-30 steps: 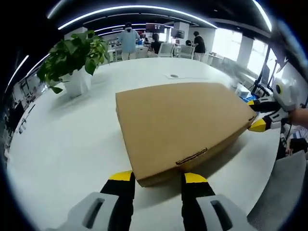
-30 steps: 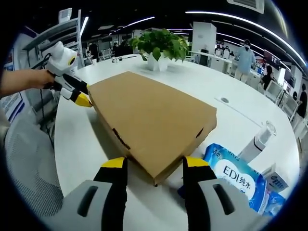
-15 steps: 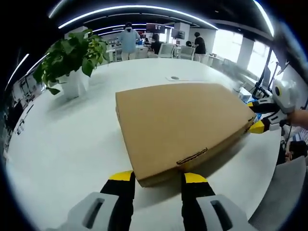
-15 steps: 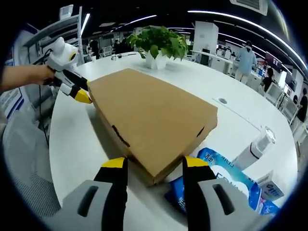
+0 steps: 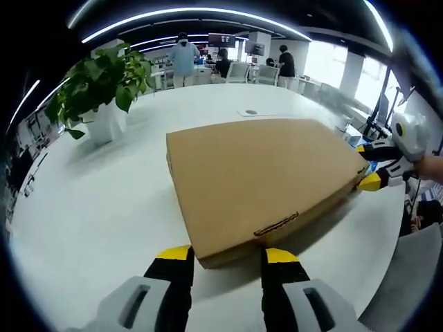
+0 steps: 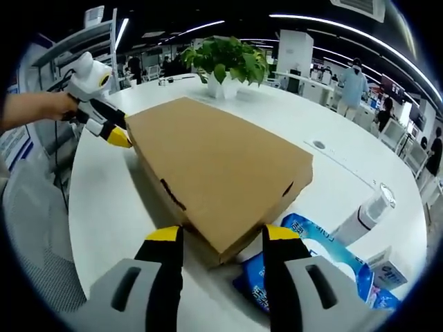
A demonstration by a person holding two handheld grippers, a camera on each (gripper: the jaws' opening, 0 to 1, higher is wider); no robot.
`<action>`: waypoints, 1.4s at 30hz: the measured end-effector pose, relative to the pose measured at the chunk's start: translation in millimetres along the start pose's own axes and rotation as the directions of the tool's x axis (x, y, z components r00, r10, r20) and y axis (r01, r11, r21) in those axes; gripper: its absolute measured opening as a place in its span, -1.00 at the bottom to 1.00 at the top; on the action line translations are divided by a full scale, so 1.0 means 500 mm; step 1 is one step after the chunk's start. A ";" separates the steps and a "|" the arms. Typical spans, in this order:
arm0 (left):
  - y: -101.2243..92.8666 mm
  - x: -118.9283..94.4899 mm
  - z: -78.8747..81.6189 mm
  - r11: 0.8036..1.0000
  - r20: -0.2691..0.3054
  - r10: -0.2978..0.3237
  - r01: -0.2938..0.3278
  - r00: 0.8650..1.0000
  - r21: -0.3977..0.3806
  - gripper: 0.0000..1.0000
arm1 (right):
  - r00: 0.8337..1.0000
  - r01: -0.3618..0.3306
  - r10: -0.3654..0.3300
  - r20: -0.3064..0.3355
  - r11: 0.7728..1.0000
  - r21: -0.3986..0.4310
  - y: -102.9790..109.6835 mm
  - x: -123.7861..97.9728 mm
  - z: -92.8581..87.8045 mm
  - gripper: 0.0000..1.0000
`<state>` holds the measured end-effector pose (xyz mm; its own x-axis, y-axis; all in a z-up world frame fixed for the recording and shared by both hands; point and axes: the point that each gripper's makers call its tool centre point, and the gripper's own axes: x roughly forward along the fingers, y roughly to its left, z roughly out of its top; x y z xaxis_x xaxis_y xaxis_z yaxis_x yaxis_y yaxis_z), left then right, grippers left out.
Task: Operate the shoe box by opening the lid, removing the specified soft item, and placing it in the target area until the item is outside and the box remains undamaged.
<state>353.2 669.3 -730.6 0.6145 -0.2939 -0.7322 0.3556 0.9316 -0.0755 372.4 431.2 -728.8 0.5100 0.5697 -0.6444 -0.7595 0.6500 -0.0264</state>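
Note:
A flat brown cardboard shoe box (image 5: 259, 176) lies on the white table (image 5: 90, 207) with its lid down. My left gripper (image 5: 226, 259) is open, its yellow-tipped jaws standing either side of the box's near corner. In the right gripper view the box (image 6: 218, 162) runs away from me, and my right gripper (image 6: 223, 238) is open astride the opposite corner. Each gripper also shows in the other view at the box's far corner: the right gripper (image 5: 377, 166) held by a hand, the left gripper (image 6: 104, 124) likewise. The box's contents are hidden.
A potted green plant (image 5: 104, 83) stands on the table beyond the box. Blue wet-wipe packs (image 6: 315, 252), a white bottle (image 6: 367, 211) and a small carton (image 6: 391, 266) lie right of the box. A grey chair (image 6: 34, 228) is at the table's edge. People stand far back.
The right gripper view has shifted slightly, bringing more of the blue wipe packs into sight. The box and both grippers hold the same places at its corners.

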 end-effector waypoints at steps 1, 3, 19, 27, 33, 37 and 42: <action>0.000 -0.001 0.001 1.000 0.002 0.000 0.000 1.000 0.002 -0.22 | 1.000 0.001 -0.001 -0.002 1.000 0.005 -0.001 0.000 -0.001 -0.14; -0.001 -0.002 0.003 1.000 0.009 -0.001 0.001 1.000 0.001 -0.20 | 1.000 0.002 -0.002 -0.003 1.000 0.006 -0.001 0.000 -0.001 -0.14; -0.013 -0.051 0.017 1.000 0.090 0.015 -0.014 0.996 -0.008 -0.02 | 0.999 0.027 -0.028 0.034 0.999 0.028 -0.003 -0.059 0.007 0.04; -0.028 -0.105 0.038 1.000 0.168 0.013 -0.008 0.986 -0.030 0.18 | 0.994 0.057 -0.064 0.088 0.995 0.080 -0.012 -0.120 0.017 0.15; -0.043 -0.146 0.056 0.999 0.224 0.013 -0.003 0.975 -0.044 0.28 | 0.984 0.088 -0.107 0.141 0.987 0.134 -0.024 -0.177 0.027 0.27; -0.058 -0.169 0.054 0.999 0.243 0.011 0.001 0.970 -0.051 0.33 | 0.979 0.111 -0.135 0.151 0.981 0.159 -0.031 -0.213 0.022 0.36; -0.073 -0.199 0.048 0.999 0.261 0.014 -0.006 0.965 -0.034 0.39 | 0.977 0.130 -0.159 0.143 0.973 0.189 -0.031 -0.252 0.002 0.51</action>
<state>296.1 659.2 -638.7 0.7822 -0.3260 -0.5309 0.3281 0.9400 -0.0938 320.2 349.8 -646.2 0.6767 0.5254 -0.5158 -0.5962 0.8021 0.0349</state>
